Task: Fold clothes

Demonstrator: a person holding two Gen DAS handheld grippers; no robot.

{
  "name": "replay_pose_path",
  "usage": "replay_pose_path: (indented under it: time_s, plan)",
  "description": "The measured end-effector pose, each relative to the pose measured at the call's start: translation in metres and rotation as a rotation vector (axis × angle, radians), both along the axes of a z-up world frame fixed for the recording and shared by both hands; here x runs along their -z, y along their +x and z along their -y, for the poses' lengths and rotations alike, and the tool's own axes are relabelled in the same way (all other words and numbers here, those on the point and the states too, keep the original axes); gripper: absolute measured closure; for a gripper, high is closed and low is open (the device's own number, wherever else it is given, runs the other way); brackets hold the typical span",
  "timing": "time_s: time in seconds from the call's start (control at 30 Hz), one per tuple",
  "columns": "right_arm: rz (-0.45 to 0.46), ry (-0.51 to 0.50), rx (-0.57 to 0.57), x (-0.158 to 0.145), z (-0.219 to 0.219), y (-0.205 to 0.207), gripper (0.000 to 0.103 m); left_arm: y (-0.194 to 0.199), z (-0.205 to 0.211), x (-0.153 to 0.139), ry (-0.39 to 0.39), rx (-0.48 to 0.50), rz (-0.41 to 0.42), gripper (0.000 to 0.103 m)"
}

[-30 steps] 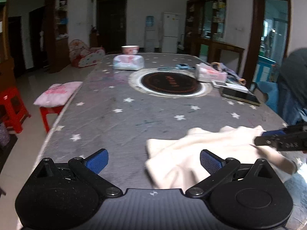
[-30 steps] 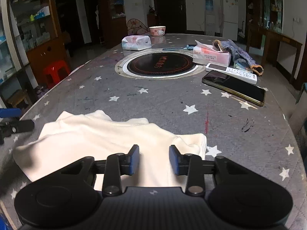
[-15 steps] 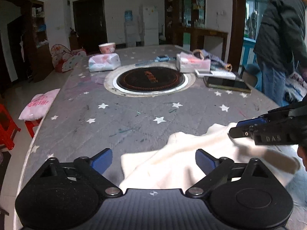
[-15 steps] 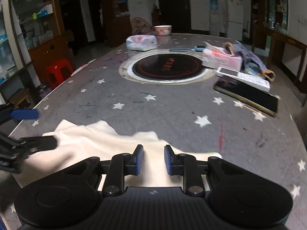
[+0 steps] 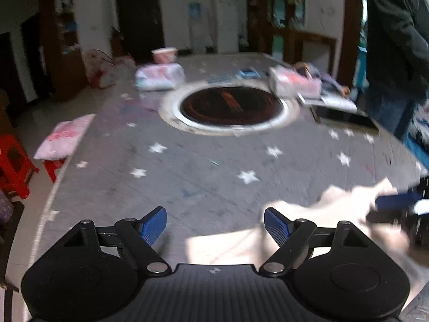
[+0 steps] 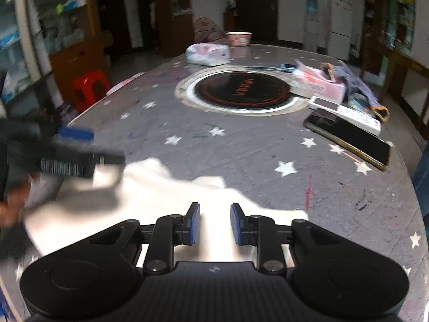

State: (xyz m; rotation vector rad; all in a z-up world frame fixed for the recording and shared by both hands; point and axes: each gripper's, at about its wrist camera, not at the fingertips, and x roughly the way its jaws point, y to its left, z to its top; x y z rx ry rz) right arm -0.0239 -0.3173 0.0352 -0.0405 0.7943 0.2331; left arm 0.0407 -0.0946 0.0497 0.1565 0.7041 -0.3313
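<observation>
Cloth (image 6: 166, 204) — cream, rumpled, flat on star-print table (image 6: 241, 145).

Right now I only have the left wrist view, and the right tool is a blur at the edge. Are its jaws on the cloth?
Observer: No. In the right wrist view the right tool has its jaws a narrow gap apart above the cloth, and the pads are not pressing on it.
Operator: How far does the cloth run on that side?
Observer: It ends just right of that tool, well short of the phone.
Operator: And how does my left tool look from there?
Observer: The left tool hangs over the cloth's left corner. Its jaws are closing, and the cloth is beneath them, not between them.
</observation>
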Motion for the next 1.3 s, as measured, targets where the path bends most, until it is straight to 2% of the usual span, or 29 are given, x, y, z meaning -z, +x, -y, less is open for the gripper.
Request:
replay_pose_path:
  time_s: [0.2, 0.37, 0.57, 0.7, 0.9, 1.0, 1.1, 1.2, 1.3]
  plan:
    - [0.002, -0.007, -0.004, 0.004, -0.008, -0.007, 0.079, -0.047, -0.027, -0.012, -0.020, 0.045, 0.041, 0.022]
    - [-0.012, -0.009, -0.031, 0.007, -0.015, -0.012, 0.079, -0.070, -0.029, 0.002, -0.002, 0.065, 0.021, 0.022]
    - [0.001, -0.003, -0.035, 0.000, -0.014, -0.029, 0.077, -0.071, -0.035, 0.018, 0.032, 0.040, 0.005, 0.021]
    - [-0.015, -0.002, -0.031, 0.006, -0.011, -0.034, 0.076, -0.066, -0.036, 0.026, 0.042, 0.027, -0.013, 0.020]
    - [0.012, 0.009, -0.037, -0.007, -0.008, -0.050, 0.076, -0.069, -0.034, 0.003, 0.024, 0.005, 0.038, 0.020]
    - [0.022, 0.008, -0.061, -0.013, -0.009, -0.062, 0.076, -0.076, -0.026, -0.009, -0.001, 0.036, 0.071, 0.020]
    - [0.014, -0.002, -0.067, -0.014, -0.011, -0.073, 0.076, -0.081, -0.014, -0.009, -0.014, 0.089, 0.066, 0.020]
    - [0.001, -0.011, -0.051, -0.010, -0.009, -0.082, 0.076, -0.080, -0.004, 0.000, 0.011, 0.112, 0.057, 0.020]
    - [-0.029, 0.001, -0.020, 0.001, -0.004, -0.084, 0.075, -0.074, -0.002, 0.017, 0.028, 0.105, 0.007, 0.020]
